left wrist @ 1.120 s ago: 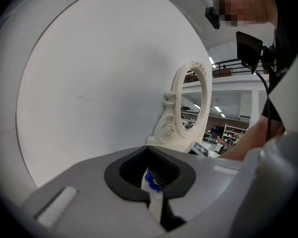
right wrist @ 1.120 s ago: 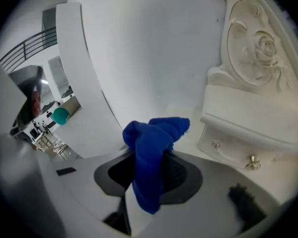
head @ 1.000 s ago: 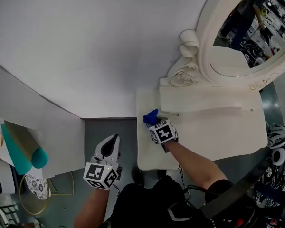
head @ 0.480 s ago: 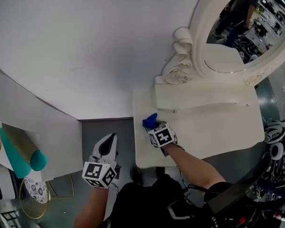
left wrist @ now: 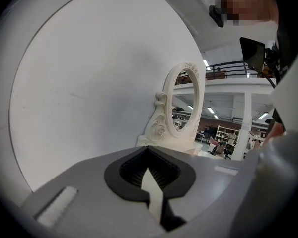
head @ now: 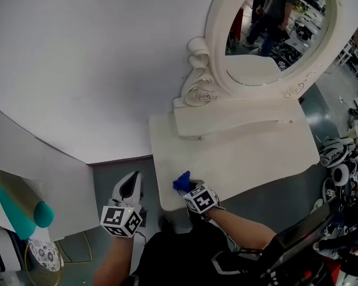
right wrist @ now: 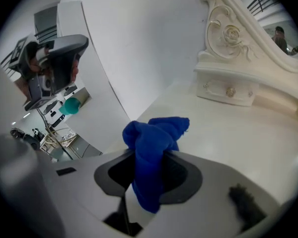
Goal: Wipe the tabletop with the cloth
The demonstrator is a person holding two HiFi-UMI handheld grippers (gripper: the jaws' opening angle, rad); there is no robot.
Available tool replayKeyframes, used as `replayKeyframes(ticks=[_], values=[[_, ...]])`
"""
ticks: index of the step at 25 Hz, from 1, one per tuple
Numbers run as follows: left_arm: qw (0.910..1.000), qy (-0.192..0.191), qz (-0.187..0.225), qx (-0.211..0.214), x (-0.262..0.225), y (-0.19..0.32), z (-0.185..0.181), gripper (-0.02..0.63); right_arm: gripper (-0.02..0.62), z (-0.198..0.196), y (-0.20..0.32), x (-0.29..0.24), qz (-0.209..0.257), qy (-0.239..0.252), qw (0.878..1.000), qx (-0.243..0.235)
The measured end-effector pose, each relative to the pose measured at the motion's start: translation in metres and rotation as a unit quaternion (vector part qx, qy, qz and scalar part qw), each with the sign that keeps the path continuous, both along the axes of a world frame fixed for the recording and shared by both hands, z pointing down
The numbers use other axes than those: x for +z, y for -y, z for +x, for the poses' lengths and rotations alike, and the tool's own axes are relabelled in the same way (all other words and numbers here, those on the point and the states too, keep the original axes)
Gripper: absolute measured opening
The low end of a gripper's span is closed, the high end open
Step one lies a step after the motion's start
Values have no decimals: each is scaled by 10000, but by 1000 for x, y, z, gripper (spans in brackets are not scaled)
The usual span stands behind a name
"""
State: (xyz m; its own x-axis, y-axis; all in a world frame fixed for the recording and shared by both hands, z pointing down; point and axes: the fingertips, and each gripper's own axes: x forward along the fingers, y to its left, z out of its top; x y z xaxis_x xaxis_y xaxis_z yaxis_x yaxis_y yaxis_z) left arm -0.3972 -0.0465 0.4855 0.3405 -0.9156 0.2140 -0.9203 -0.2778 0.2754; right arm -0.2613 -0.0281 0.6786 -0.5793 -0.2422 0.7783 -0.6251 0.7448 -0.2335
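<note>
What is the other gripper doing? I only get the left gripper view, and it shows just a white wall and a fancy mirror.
Observer: The right gripper is shut on a blue cloth, which is bunched up between its jaws.
Operator: Where is that cloth?
Observer: In the head view it is over the near left corner of the white tabletop. I cannot tell whether it touches.
Operator: And where is my left gripper compared to the table?
Observer: The left gripper is off the table, over the grey floor to its left.
</note>
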Motion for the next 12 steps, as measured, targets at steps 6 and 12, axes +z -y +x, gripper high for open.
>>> replayKeyframes(ticks=[6, 12], values=[[9999, -55, 77, 71, -5, 5, 10, 8, 130, 11, -41, -1, -109, -67, 9997, -187], [9998, -70, 160, 92, -14, 6, 18, 8, 132, 21, -20, -13, -80, 96, 9999, 30]])
